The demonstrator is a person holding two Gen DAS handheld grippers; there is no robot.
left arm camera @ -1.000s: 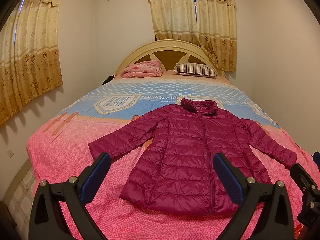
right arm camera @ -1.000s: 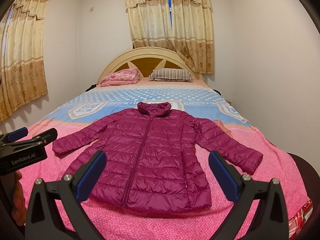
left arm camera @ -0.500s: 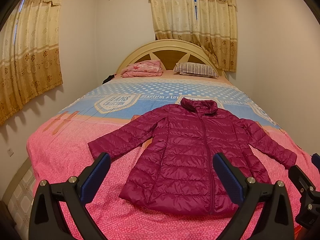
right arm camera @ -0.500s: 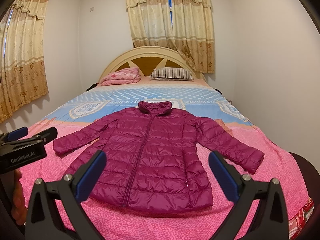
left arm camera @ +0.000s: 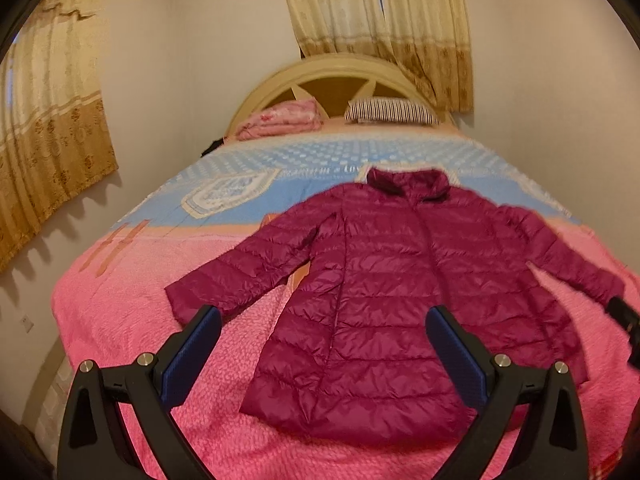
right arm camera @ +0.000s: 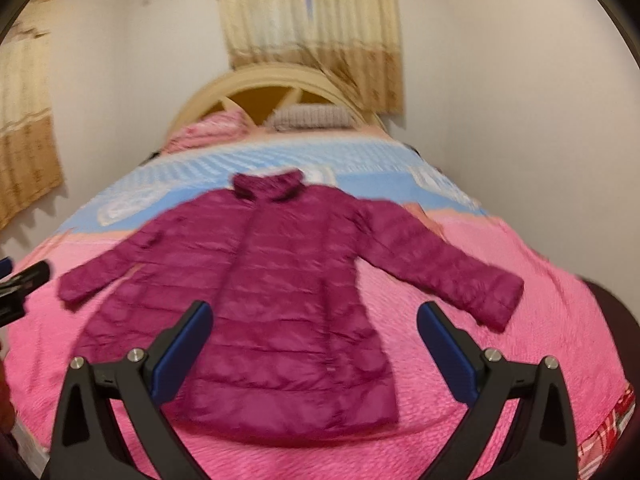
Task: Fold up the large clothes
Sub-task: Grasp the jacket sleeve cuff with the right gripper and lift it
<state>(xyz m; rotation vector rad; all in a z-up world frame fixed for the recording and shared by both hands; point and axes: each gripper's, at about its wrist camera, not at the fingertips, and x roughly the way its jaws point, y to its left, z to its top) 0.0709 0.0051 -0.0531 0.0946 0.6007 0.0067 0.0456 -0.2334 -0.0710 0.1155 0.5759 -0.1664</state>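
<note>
We found the right wrist view smeared by motion, so the quilting of the magenta puffer jacket (right arm camera: 260, 304) and the print on the bedspread (right arm camera: 520, 360) were hard to read there. The pillow (right arm camera: 312, 116) at the headboard (right arm camera: 256, 80) showed only as a pale grey blur. The left wrist view was sharper: the same pillow (left arm camera: 392, 111) carried dark stripes, and a folded pink blanket (left arm camera: 280, 120) lay beside it under the headboard (left arm camera: 320, 68).

The jacket (left arm camera: 380, 300) lay flat and face up on the pink end of the bedspread (left arm camera: 128, 320), collar toward the headboard, zipper closed, both sleeves spread out to the sides. In the left view its far sleeve ran toward the frame edge, where the cuff was partly covered by a dark piece of the other tool. The right view showed that sleeve whole, cuff included.

We saw the left gripper (left arm camera: 324, 348) with its blue-padded fingers (left arm camera: 192, 356) wide apart, holding nothing, above the hem. The right gripper (right arm camera: 314, 344) was likewise spread and empty, its fingers (right arm camera: 182, 352) framing the lower body of the jacket. The fisheye rim cut off the lower parts of both tools.

Curtains (left arm camera: 380, 20) hung behind the headboard.
</note>
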